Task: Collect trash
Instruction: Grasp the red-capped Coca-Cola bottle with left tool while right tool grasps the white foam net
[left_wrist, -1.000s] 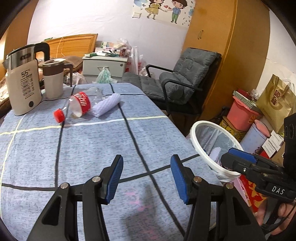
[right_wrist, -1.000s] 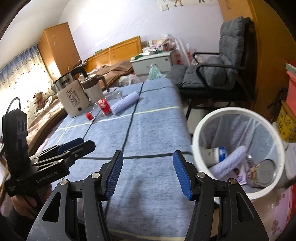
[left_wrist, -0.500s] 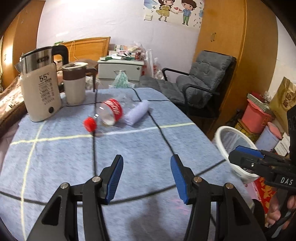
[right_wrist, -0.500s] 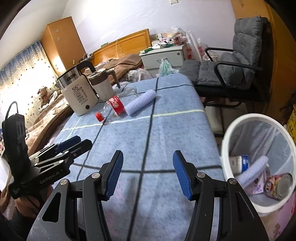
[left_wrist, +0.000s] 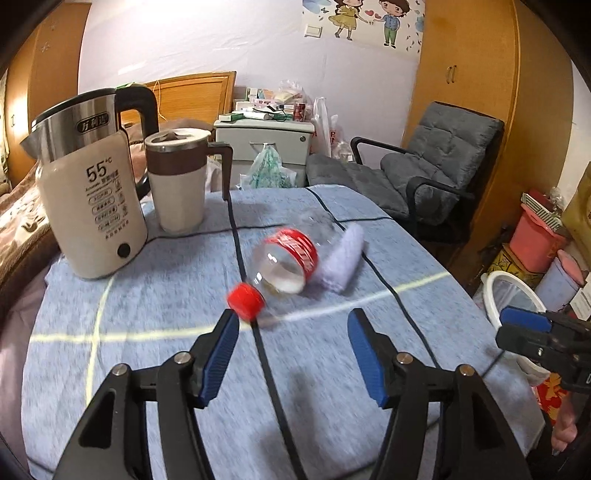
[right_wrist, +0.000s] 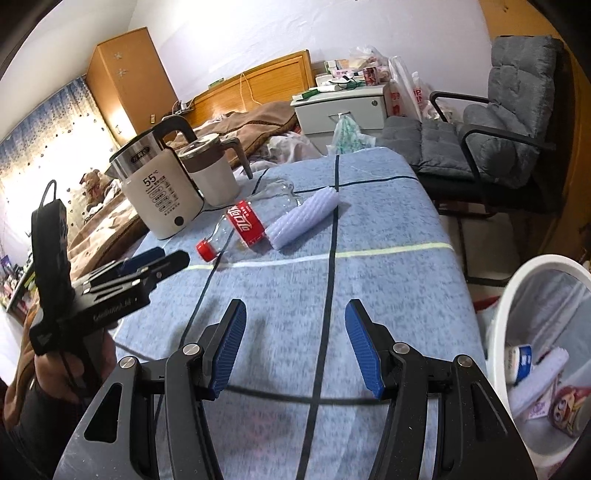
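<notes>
An empty clear plastic bottle (left_wrist: 284, 264) with a red label and red cap (left_wrist: 245, 298) lies on its side on the blue tablecloth; it also shows in the right wrist view (right_wrist: 245, 225). A pale lilac ribbed roll (left_wrist: 341, 254) lies against it, also visible in the right wrist view (right_wrist: 303, 221). My left gripper (left_wrist: 291, 350) is open, empty, its left pad close to the cap. My right gripper (right_wrist: 293, 347) is open and empty over the table's near part. A white trash bin (right_wrist: 513, 314) with several items inside stands right of the table.
A cream electric kettle (left_wrist: 86, 206) and a lidded mug (left_wrist: 179, 181) stand at the table's far left. A grey armchair (left_wrist: 436, 173) stands behind the table on the right. Boxes, buckets and bags (left_wrist: 539, 236) crowd the floor beside the bin (left_wrist: 511, 295).
My left gripper has moved forward across the table, close up to the bottle's cap. My right gripper has swung left, away from the bin, toward the table. Both stay open.
</notes>
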